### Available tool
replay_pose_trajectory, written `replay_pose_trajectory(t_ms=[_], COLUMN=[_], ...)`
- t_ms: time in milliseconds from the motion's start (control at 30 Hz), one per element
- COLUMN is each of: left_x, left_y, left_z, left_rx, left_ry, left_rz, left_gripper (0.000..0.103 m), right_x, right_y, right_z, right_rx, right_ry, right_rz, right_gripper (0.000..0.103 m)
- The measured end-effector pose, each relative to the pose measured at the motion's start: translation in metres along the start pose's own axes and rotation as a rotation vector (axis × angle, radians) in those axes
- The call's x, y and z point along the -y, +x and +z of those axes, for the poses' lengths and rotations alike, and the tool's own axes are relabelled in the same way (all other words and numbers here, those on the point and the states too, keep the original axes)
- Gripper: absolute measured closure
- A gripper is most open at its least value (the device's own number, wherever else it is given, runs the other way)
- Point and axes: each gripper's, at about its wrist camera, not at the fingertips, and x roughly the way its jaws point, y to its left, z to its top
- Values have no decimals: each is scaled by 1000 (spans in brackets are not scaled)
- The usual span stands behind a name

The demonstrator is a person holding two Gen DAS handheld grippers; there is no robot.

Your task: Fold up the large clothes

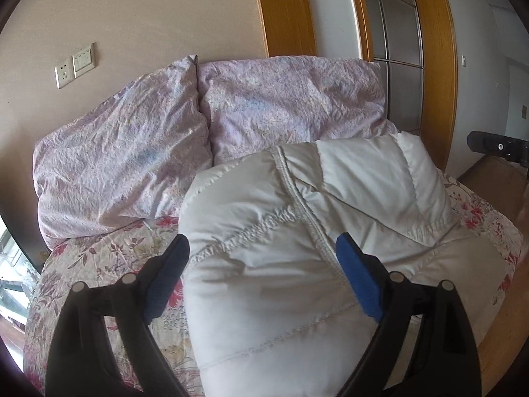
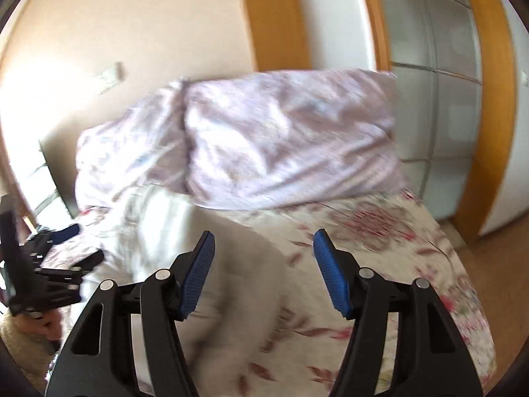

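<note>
The puffy white quilted jacket lies on the flowery bed cover. The left gripper is spread wide over it, gripping nothing. The right gripper is apart too, empty.

White quilted jacket on floral bed, between wide-spread left hand-held gripper fingers.

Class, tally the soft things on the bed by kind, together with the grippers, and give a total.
Pillows: 2
White padded jacket: 1
Floral bedspread: 1
Grippers: 2, the left gripper and the right gripper
Total: 6
</note>
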Motion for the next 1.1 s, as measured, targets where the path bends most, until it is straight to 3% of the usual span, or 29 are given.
replay_pose_trajectory(t_ms=[167, 333, 667, 867, 1100], left_x=[-9, -21, -24, -14, -6], left_y=[7, 19, 42, 57, 79], left_z=[0, -3, -2, 0, -5], left_rx=[-30, -67, -79, -95, -113], left_ry=[-12, -46, -69, -56, -75], left_rz=[18, 30, 13, -5, -27], left_gripper=[13, 13, 9, 9, 6], right_x=[-54, -83, -46, -29, -12], right_y=[29, 59, 96, 126, 152], right_z=[9, 10, -10, -23, -33], right_rx=[-40, -78, -118, -147, -149], right_ry=[-95, -148, -79, -35, 12], right_rz=[92, 83, -39, -57, -11], right_gripper=[40, 48, 72, 72, 72])
